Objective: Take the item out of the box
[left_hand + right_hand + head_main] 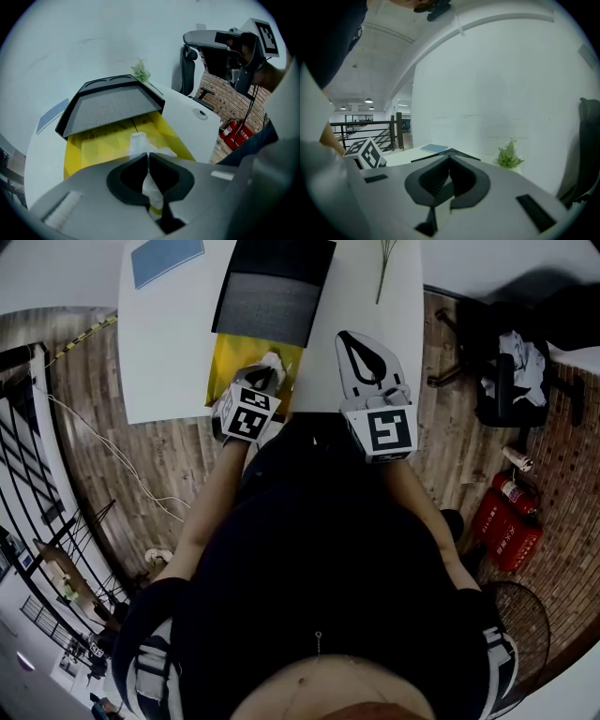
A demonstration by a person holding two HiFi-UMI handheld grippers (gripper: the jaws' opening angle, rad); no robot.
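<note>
A yellow box (228, 362) with its black lid (272, 292) swung open lies on the white table (169, 352). My left gripper (265, 373) reaches down into the box, shut on a crumpled white item (273, 360). In the left gripper view the white item (139, 143) sticks up from the closed jaws of the left gripper (149, 161), over the yellow box (89, 147) and below the lid (110, 108). My right gripper (350, 337) hovers to the right of the box, shut and empty; in its own view the right gripper (449, 159) holds nothing.
A blue notebook (166, 257) and a small green plant (384, 263) lie at the table's far side. A black office chair (511, 371) and red fire extinguishers (506, 521) stand on the wooden floor to the right. The table's near edge runs just below both grippers.
</note>
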